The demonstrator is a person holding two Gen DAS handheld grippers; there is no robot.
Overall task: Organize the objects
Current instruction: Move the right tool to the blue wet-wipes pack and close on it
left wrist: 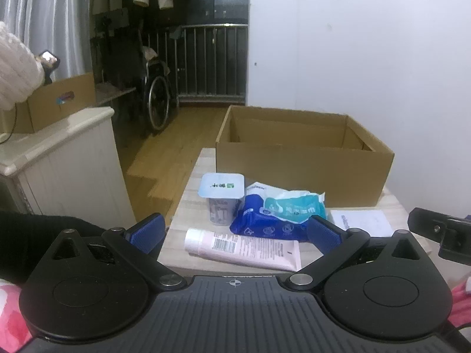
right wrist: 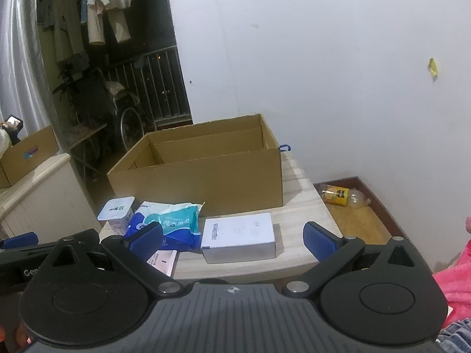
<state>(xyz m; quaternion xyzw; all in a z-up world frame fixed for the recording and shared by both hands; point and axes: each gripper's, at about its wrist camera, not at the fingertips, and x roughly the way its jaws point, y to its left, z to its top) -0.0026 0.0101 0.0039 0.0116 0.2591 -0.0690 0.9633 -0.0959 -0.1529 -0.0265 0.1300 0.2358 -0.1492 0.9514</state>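
Wooden table point(right wrist: 306, 206) against white wall point(right wrist: 323, 58), cardboard box point(right wrist: 206, 176) on it, both tools spread, empty.

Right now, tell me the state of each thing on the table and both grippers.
Cardboard box: open, upright, looks empty.
Yogurt cup: upright, foil lid sealed.
Pink tube: lying flat.
Blue wipes pack: lying down, teal pack on top.
White box: closed, flat.
Left gripper: open, holding nothing.
Right gripper: open, holding nothing.
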